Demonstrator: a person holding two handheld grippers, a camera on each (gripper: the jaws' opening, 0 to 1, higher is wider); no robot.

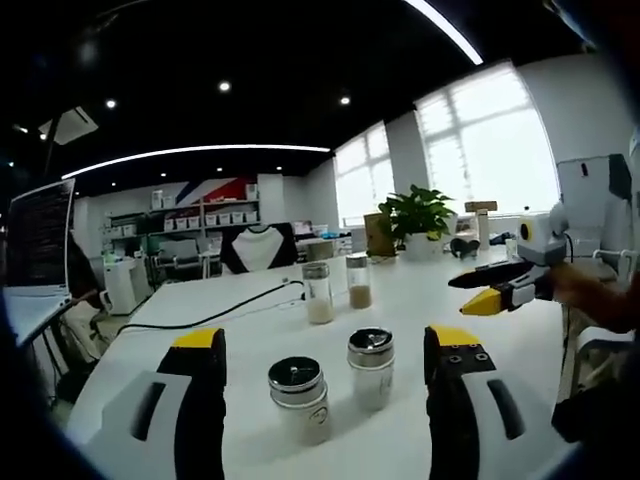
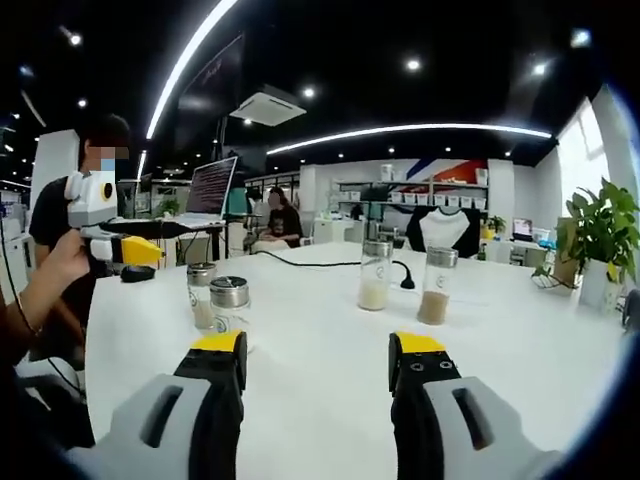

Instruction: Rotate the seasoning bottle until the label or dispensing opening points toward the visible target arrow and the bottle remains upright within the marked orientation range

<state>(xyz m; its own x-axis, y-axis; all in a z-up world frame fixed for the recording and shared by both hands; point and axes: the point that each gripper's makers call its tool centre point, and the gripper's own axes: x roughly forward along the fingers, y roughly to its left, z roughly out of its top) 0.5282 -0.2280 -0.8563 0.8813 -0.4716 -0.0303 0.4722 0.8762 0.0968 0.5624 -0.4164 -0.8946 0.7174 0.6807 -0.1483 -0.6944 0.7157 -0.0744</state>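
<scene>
- The white tabletop (image 1: 400, 290) carries four bottles: two low steel-capped ones near, two taller ones with powder behind.
- The left tongs (image 1: 325, 350) stand released, jaws wide, with the two near bottles between them at 12 o'clock, untouched.
- The right tongs (image 2: 315, 350) are also spread and empty; the far bottles (image 2: 375, 275) lie at 12 o'clock, well apart.
- The right near bottle (image 1: 371, 368) looks like glass: light, stiff, slippery, fragile. Best gripped low on the body, under the cap.
</scene>
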